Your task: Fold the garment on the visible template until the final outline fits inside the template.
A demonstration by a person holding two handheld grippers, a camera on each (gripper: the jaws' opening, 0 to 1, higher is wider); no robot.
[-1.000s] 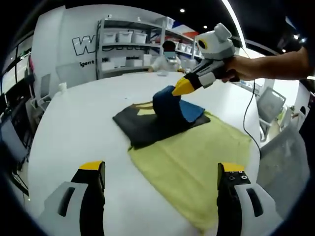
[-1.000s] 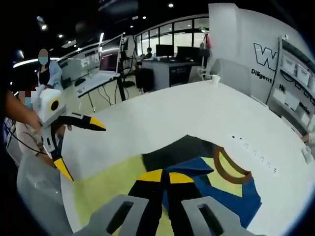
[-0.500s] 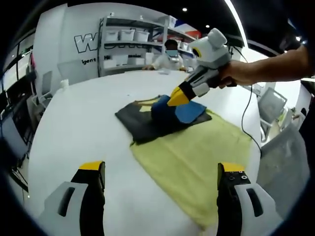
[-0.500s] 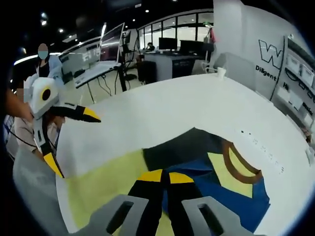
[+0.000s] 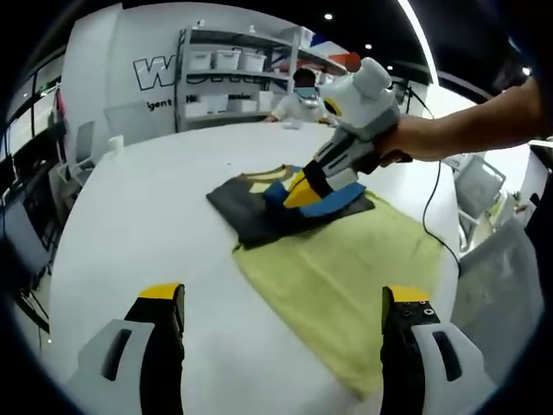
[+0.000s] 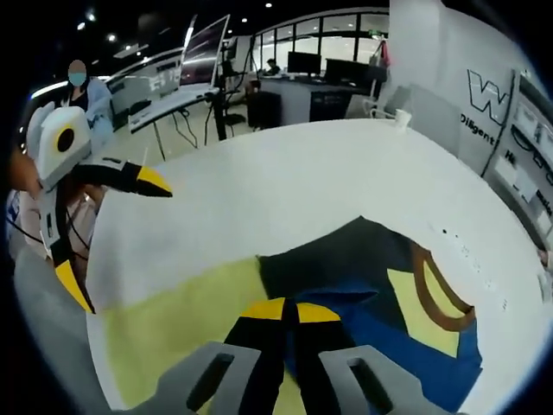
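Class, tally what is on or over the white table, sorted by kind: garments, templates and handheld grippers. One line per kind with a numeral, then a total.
Garments: 1, the dark, blue and yellow garment
Templates: 1, the yellow-green template
Grippers: 2, the left gripper with jaws apart, the right gripper with jaws shut on the garment
Total: 4

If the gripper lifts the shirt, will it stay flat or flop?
Probably flop: the shirt bunches in soft folds where the right gripper pinches it. Likely light too. It may drag across the yellow template.
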